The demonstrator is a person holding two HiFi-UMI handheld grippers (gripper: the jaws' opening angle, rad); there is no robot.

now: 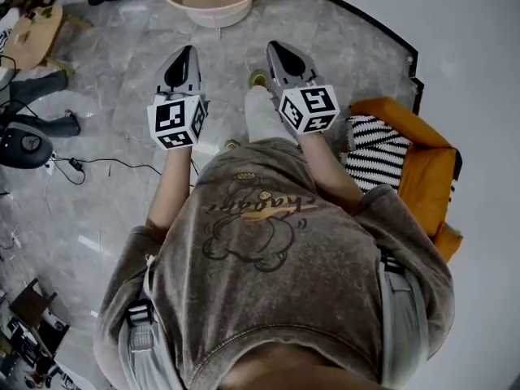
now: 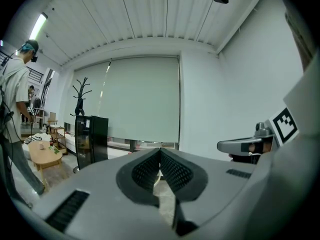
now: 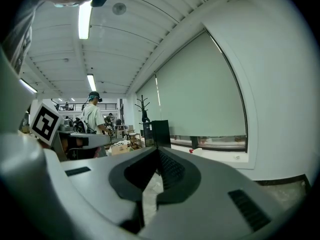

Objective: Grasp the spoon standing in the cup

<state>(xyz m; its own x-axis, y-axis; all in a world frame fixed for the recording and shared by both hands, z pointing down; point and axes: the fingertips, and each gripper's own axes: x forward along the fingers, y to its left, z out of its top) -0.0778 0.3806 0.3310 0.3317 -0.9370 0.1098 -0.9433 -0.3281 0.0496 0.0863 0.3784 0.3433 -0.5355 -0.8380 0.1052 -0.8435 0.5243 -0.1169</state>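
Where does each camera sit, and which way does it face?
Head view: on the person's head, facing steeply down at the floor; shows torso, left gripper, right gripper.
Left gripper view: on the left gripper, facing the window blind; own shut jaws, right gripper beside.
Right gripper view: on the right gripper, facing likewise; own shut jaws, left gripper beside.
Shared: gripper views both show window blind, black cabinet.
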